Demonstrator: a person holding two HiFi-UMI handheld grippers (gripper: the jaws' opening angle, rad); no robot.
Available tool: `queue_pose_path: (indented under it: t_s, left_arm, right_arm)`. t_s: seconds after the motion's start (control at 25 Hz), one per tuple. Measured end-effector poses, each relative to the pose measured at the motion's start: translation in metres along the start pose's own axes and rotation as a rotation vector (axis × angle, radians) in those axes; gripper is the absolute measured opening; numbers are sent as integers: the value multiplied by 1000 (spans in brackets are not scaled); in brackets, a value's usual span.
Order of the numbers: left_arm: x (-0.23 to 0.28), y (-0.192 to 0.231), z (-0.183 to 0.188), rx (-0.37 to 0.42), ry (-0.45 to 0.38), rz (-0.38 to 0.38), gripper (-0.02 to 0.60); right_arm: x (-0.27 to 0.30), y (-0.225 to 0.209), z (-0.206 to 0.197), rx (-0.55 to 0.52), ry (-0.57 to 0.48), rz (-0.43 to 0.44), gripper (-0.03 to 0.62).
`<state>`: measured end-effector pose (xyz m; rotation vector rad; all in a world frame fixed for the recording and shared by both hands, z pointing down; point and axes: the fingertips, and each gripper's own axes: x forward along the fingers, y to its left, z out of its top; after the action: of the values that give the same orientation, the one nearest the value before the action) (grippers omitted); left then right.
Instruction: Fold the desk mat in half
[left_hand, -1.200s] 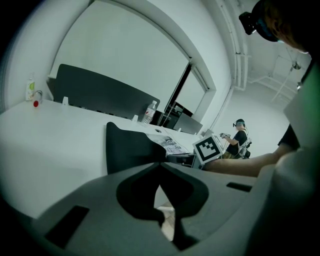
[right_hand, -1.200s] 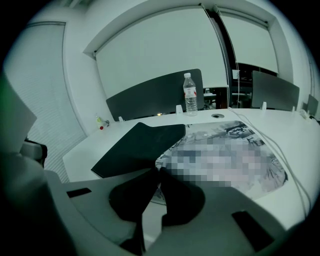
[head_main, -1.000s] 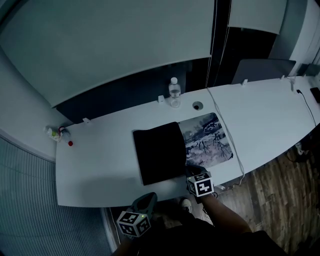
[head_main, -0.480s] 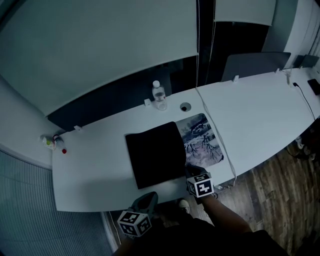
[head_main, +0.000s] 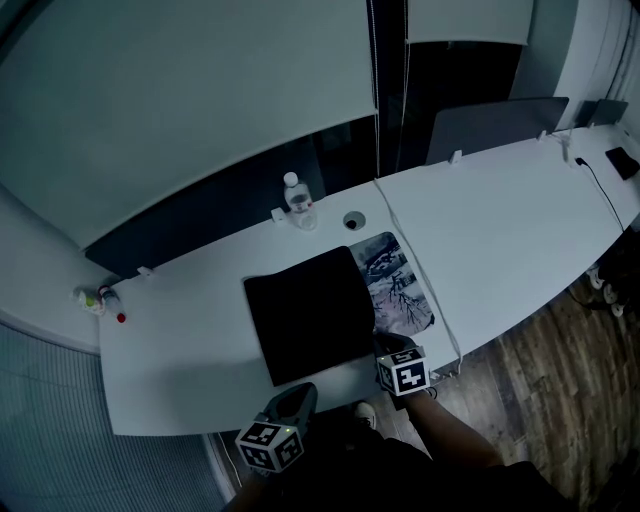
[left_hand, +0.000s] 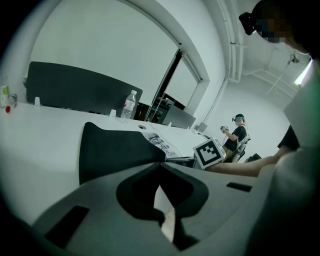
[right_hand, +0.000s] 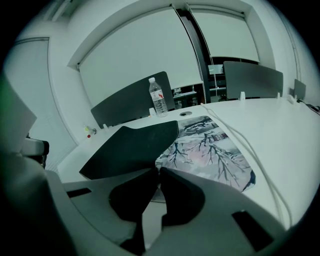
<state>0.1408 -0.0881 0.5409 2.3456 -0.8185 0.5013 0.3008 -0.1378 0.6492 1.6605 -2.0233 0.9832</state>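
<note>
The desk mat lies on the white desk (head_main: 180, 340). A black flap of its underside (head_main: 310, 315) is turned over the printed tree picture (head_main: 398, 285), which shows as a strip on the right. My right gripper (head_main: 392, 346) is at the mat's near edge where black meets print. Its jaws (right_hand: 156, 170) are shut on the flap's edge (right_hand: 130, 147). My left gripper (head_main: 300, 392) is at the flap's near left corner. In the left gripper view its tips (left_hand: 160, 164) are closed, with the black flap (left_hand: 115, 150) running into them.
A water bottle (head_main: 296, 197) and a round cable hole (head_main: 353, 220) sit behind the mat. A white cable (head_main: 420, 272) runs along the mat's right side to the desk's front edge. Small bottles (head_main: 98, 298) stand far left. Another person (left_hand: 236, 134) stands beyond the desk.
The black flap has spread to the right over the print, so less of the picture shows. Both grippers moved along the desk with it, and the desk has slid left in the head view.
</note>
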Motion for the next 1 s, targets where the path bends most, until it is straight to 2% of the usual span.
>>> queue_pose_path:
  t_s: [0.52,1.0]
  left_arm:
    - [43,-18,18,91,72,-135,6]
    - [73,-28,25,130,139,-236,6]
  right_arm:
    - [-20,-51,3,112,-40,-122,41]
    - [-32,-82,4,186,-55,-209,40]
